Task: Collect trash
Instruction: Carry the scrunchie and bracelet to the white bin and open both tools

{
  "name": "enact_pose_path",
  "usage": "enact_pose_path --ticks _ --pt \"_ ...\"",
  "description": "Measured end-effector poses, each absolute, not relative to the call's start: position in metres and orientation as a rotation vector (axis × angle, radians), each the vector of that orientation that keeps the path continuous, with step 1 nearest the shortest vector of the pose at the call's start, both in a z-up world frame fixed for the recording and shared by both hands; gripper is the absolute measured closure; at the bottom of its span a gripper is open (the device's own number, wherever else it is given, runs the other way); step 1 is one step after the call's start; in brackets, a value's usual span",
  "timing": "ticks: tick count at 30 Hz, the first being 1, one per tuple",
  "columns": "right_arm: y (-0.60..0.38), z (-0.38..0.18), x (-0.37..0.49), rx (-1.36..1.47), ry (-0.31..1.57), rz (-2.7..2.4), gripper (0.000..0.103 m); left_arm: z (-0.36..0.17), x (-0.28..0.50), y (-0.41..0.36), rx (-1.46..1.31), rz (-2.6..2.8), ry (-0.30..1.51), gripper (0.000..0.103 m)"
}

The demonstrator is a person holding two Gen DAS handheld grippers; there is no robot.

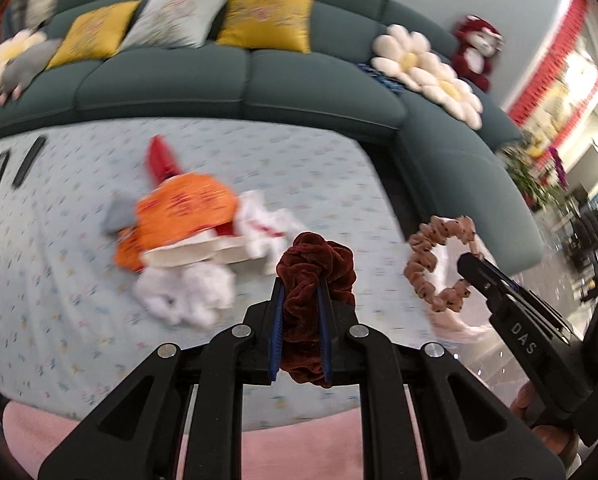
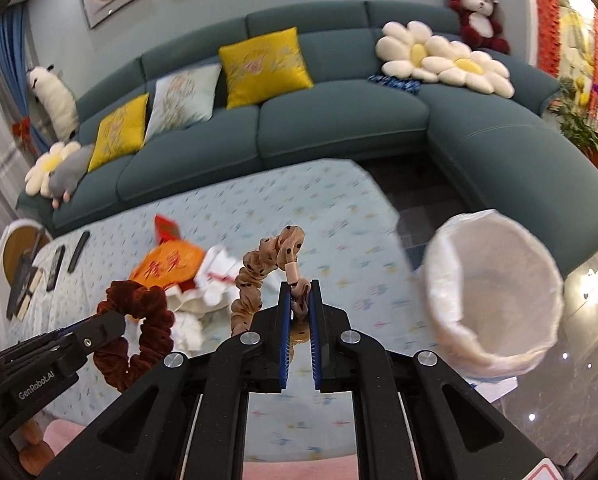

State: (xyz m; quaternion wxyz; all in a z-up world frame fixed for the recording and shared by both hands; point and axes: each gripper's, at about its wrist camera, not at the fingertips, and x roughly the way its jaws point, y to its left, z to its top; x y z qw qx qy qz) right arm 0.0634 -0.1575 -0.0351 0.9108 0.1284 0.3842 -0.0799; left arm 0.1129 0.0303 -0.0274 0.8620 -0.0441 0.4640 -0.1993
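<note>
My left gripper [image 1: 302, 284] is shut on a dark red velvet scrunchie [image 1: 315, 264] and holds it above the table; it also shows in the right wrist view [image 2: 139, 328]. My right gripper [image 2: 300, 286] is shut on a tan dotted scrunchie [image 2: 259, 276], seen at the right of the left wrist view [image 1: 435, 264]. A pile of trash lies on the table: an orange wrapper [image 1: 183, 208], white crumpled tissue [image 1: 187, 292], a red packet [image 1: 161, 156]. A white-lined trash bin [image 2: 495, 292] stands on the floor to the right of the table.
The table [image 2: 339, 208] has a light blue patterned cloth. Two remotes [image 1: 29, 160] and a phone lie at its far left. A teal sofa [image 2: 339, 120] with cushions and plush toys wraps behind and to the right. A pink cloth [image 1: 299, 444] lies at the near edge.
</note>
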Motion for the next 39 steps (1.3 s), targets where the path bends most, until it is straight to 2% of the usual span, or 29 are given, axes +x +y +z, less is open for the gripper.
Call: enact_pose_path --ticks 6,14,26,30,31,32,33,34,36,39 --pt "-0.229 -0.027 0.041 0.306 0.759 -0.250 0.095 -0.011 0.100 -0.051 -0.022 -0.543 0.952 0.088" --pt "-0.312 -0.034 0.018 0.336 0.746 -0.368 0.095 -0.016 0.091 -0.159 0.037 -0.671 0.964 0.088" --pt "-0.394 -0.065 0.012 0.382 0.773 -0.466 0.093 -0.048 0.094 -0.255 0.089 -0.742 1.028 0.087" --pt "-0.404 -0.070 0.018 0.392 0.776 -0.477 0.086 -0.058 0.099 -0.272 0.097 -0.740 1.044 0.085" --pt "-0.406 -0.071 0.020 0.392 0.775 -0.483 0.083 -0.061 0.101 -0.275 0.089 -0.737 1.047 0.080" --pt "-0.408 -0.071 0.022 0.393 0.778 -0.485 0.078 -0.062 0.103 -0.275 0.083 -0.723 1.047 0.064" --pt "-0.410 -0.073 0.023 0.401 0.781 -0.489 0.065 -0.062 0.105 -0.275 0.075 -0.697 1.043 0.050" --pt "-0.412 -0.073 0.024 0.406 0.779 -0.497 0.059 -0.061 0.108 -0.271 0.056 -0.664 1.027 0.047" --pt "-0.414 -0.073 0.026 0.408 0.777 -0.501 0.054 -0.060 0.112 -0.266 0.037 -0.652 1.033 0.038" --pt "-0.412 -0.072 0.026 0.395 0.776 -0.506 0.053 -0.060 0.117 -0.257 0.021 -0.624 1.036 0.038"
